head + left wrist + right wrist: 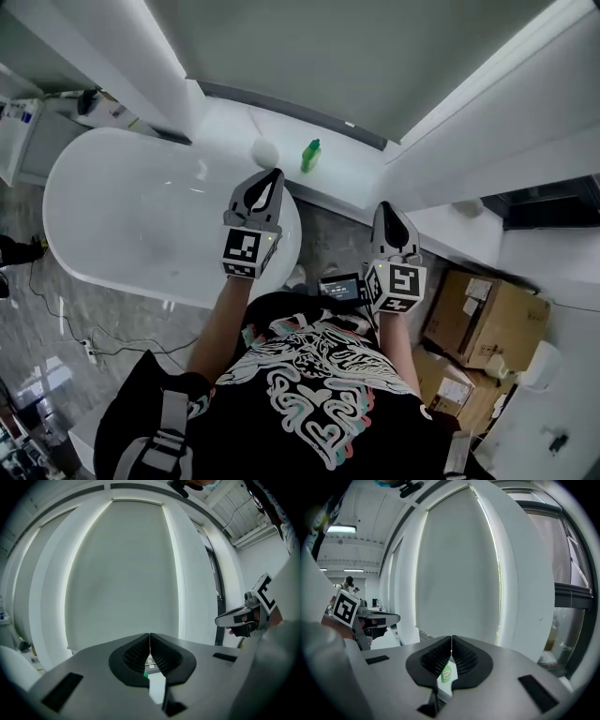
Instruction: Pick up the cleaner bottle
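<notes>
Over the smooth, oval white bathtub [122, 202] at left, the left tool [276, 175] was closed and empty, the slim green cleaner bottle [310, 156] stood upright upper-centre on the white counter [352, 167], and the right tool [383, 208] was likewise closed and empty.

Looks steeply down from the head onto bathtub [112, 216] and window ledge [361, 169]. Rides close behind the jaws of left gripper [277, 173] and right gripper [384, 205], facing the blind [122, 573] roughly level. Shares the cleaner bottle [310, 156] across all three, small and far off
</notes>
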`<state>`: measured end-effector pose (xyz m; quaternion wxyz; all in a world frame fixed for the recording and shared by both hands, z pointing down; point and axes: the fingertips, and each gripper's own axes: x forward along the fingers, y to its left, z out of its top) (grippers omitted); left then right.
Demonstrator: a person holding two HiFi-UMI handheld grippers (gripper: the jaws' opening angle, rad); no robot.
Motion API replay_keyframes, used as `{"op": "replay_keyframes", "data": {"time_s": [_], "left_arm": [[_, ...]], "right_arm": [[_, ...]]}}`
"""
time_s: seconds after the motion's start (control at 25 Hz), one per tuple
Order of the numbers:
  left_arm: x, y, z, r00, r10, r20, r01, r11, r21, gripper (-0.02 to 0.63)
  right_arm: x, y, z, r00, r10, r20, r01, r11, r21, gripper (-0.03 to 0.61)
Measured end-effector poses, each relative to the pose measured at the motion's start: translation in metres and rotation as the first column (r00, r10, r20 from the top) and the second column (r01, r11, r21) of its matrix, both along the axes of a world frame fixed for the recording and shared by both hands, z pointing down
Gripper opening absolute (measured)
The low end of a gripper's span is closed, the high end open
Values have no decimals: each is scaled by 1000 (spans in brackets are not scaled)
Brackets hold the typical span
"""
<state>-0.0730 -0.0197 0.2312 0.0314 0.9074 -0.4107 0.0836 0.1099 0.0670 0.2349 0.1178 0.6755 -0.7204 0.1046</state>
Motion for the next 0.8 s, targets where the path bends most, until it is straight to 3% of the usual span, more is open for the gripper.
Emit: {"op": "replay_keyframes", "data": {"time_s": [0.44,0.8], "left_arm": [[-4,-48,11,1000,-8,-12,8,1000,-15,17],[14,-84,27,1000,-11,5,11,1000,-24,17]], "right_arm": [[-15,-54,11,999,-43,0,43,999,-19,28],[5,-101,38,999,-53,3,53,998,-46,28]]}}
